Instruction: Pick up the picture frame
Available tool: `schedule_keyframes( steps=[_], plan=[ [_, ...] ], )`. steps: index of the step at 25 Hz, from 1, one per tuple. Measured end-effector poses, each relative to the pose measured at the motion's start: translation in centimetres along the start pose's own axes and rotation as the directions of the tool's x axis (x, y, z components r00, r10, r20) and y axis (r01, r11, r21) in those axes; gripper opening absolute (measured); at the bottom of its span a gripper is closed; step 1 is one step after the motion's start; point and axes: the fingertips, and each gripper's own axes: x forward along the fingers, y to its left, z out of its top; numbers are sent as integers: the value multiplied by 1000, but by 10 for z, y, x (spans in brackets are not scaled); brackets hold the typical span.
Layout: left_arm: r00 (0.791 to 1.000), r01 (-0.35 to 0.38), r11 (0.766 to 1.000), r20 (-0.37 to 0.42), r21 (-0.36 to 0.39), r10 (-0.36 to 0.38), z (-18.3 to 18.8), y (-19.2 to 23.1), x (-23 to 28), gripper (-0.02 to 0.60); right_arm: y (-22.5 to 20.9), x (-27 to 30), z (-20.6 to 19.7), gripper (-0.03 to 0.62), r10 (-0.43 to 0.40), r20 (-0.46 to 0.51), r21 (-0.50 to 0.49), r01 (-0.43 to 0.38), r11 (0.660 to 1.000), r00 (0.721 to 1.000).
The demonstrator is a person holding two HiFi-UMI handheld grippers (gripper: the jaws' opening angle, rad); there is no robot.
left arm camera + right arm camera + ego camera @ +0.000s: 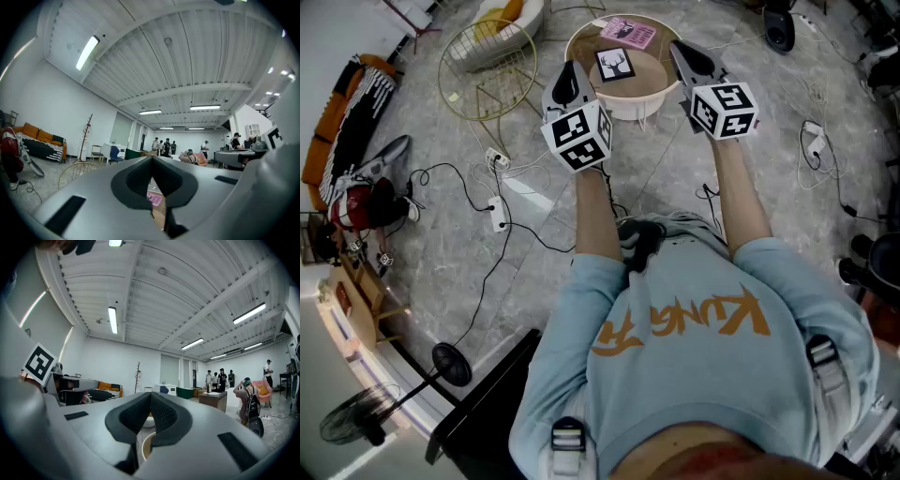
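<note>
left gripper jaws pressed together, empty; right gripper same. picture frame sits untouched on round table, beside pink card. risks: closed jaws shove frame off rim; low frame edge slips from pinch.

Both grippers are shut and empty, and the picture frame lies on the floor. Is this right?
No. The head view shows the picture frame on the round table, not the floor. The left gripper and right gripper are shut and empty.
</note>
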Motion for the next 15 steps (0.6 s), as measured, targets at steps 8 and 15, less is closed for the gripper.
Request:
schedule_keyframes(
  steps=[8, 15],
  plan=[
    [999, -26, 999, -31, -26, 25, -13, 12, 5, 20, 3, 7, -9, -3, 4, -4, 39, -3, 999, 1000],
    [999, 9, 1000, -50, -30, -11, -22, -5, 14, 20, -12, 0, -14, -2, -24, -9, 64, 25, 998, 1000]
  ],
)
